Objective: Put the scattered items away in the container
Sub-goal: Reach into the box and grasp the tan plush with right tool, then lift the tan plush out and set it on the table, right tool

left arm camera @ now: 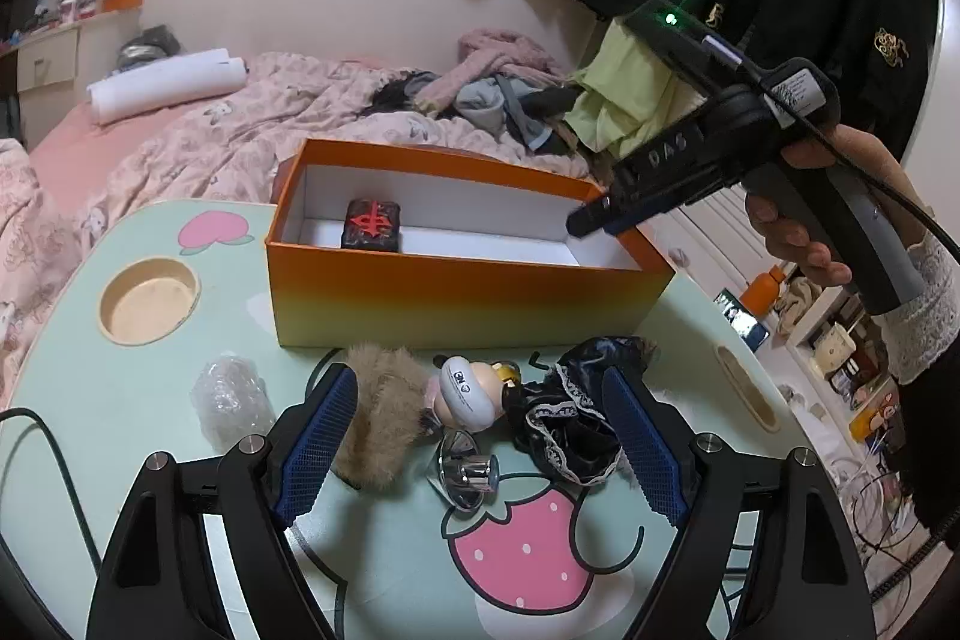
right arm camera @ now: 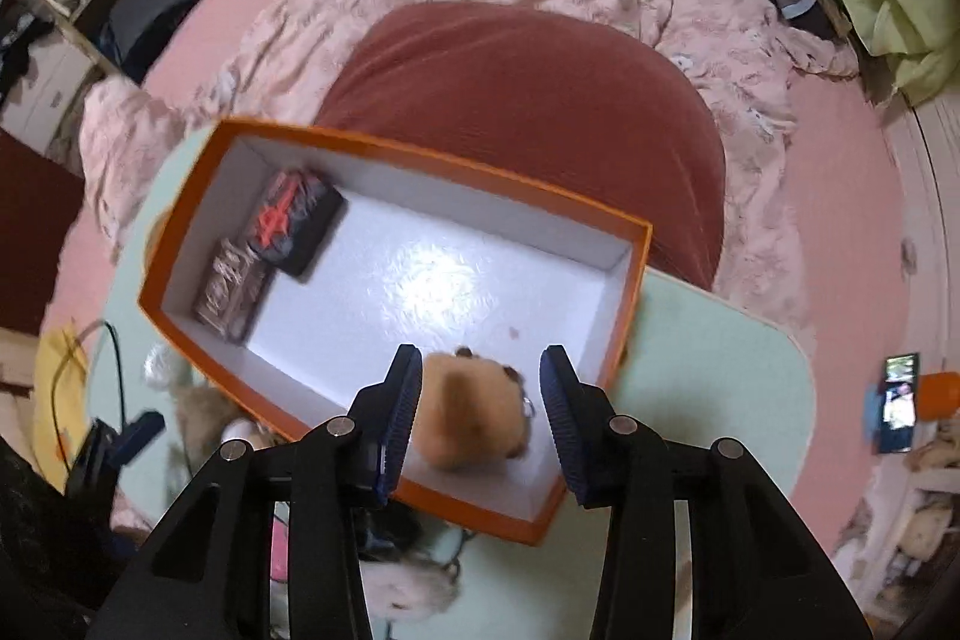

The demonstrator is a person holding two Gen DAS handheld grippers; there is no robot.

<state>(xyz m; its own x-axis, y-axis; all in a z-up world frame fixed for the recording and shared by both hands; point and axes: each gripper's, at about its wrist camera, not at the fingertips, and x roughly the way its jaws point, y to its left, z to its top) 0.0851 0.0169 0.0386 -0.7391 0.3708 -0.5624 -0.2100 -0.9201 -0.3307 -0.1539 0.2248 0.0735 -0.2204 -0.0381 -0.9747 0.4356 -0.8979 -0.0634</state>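
Note:
The orange box (left arm camera: 456,292) stands open on the pale green table (left arm camera: 78,436). Inside lie a black block with a red sign (left arm camera: 372,225) and, beside it, a patterned block (right arm camera: 231,289). My right gripper (right arm camera: 480,355) points down over the box's near corner, open; a tan plush toy (right arm camera: 474,409) lies blurred between its fingers, against the left pad and apart from the right one. From the left wrist view the right gripper (left arm camera: 585,220) hangs over the box's right end. My left gripper (left arm camera: 480,376) is open low over the table, with a brown fur piece (left arm camera: 378,418), a small white-headed doll (left arm camera: 465,391) and its black lace dress (left arm camera: 570,418) between its fingers.
A crumpled clear wrap (left arm camera: 231,400) and a shiny metal-and-clear stand (left arm camera: 468,472) lie on the table. A round cup hole (left arm camera: 150,301) is sunk in its left side. A bed with pink bedding (left arm camera: 240,130) lies behind, a red cushion (right arm camera: 528,112) beyond the box.

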